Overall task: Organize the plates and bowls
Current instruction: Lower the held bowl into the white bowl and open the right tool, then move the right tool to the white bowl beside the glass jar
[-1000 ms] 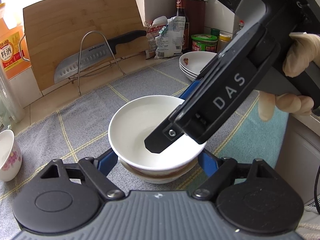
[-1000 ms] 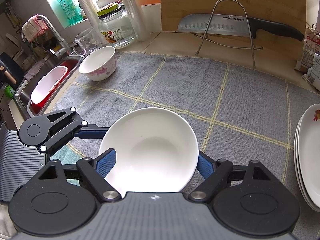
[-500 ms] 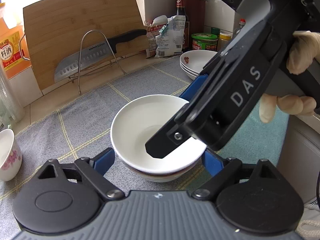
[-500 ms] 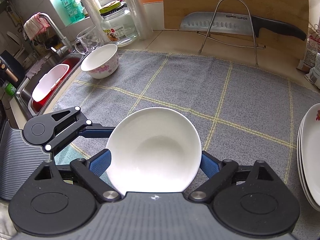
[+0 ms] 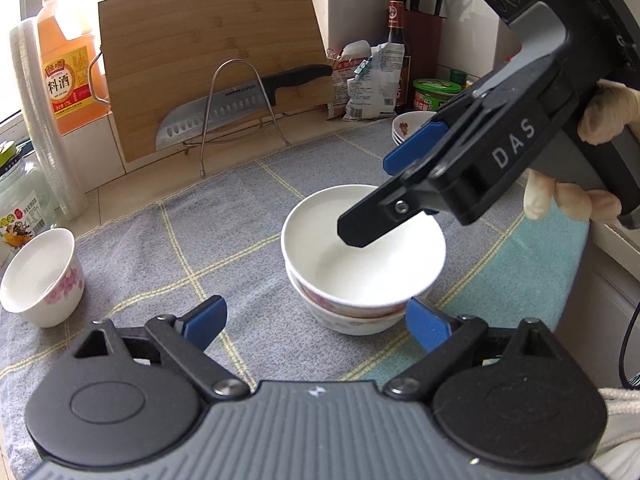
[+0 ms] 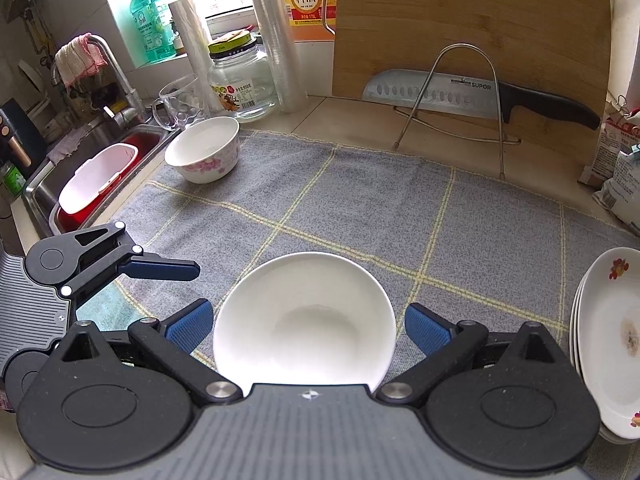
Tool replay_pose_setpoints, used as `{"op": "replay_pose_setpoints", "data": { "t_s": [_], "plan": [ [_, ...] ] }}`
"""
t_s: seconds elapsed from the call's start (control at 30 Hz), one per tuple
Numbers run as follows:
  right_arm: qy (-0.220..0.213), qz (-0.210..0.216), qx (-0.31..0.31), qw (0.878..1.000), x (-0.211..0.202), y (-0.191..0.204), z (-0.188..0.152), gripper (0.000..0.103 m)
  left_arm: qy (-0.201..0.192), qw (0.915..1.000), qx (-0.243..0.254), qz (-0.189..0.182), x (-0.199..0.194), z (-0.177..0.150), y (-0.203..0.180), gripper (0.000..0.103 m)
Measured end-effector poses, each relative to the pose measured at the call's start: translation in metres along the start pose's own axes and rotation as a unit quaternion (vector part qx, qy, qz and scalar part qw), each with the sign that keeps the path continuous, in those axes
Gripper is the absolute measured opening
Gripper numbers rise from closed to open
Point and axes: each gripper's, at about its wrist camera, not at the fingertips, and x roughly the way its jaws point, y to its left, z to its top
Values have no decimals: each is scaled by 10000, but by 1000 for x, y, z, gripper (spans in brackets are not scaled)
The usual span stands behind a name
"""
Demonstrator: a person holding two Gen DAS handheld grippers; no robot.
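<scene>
Left hand-held gripper point(image 5: 316, 322): jaws spread wide, having just been opening; its blue pads stand off the stacked bowls, the right pad just beside the lower bowl's base, the left pad well clear.
Right hand-held gripper point(image 6: 305, 326): jaws at full spread, having just been opening; the white bowl sits between the pads with a gap on each side, nothing gripped.
White bowl point(image 5: 362, 252): upright, nested in a floral bowl point(image 5: 352, 320); the pair rests on the grey checked cloth point(image 6: 360, 208).
Second floral bowl point(image 6: 203, 154): alone at the cloth's far left corner, near the sink point(image 6: 48, 184).
Plate stack point(image 6: 610, 340): at the cloth's right edge, well apart from the bowls.
Gloved hand point(image 5: 576, 168): wrapped on the right gripper's handle.
Surface backdrop: cutting board point(image 6: 472, 28) leaning on the wall, knife point(image 6: 472, 96) on a wire rack in front of it.
</scene>
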Motion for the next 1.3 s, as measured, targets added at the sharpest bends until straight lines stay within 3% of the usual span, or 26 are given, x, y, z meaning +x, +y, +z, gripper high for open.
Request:
{"op": "replay_pose_setpoints", "data": {
  "t_s": [0.37,0.83,1.0,1.3],
  "plan": [
    [-429,-80,-748,9962,0,23,15,103,213,9936,-588,943,-16,-11,36,96],
    [-295,-312,-700,9966,34,76,44,103,45,9931,-615,1000,-16,-29,112,96],
    [-284,-402,-1020,9936,46,103,60,103,-25,9930,-639,990,-14,-34,132,96],
    [-17,-540,-1266,9905,88,134,99,103,-174,9883,-767,1308,-6,-41,168,96]
  ]
}}
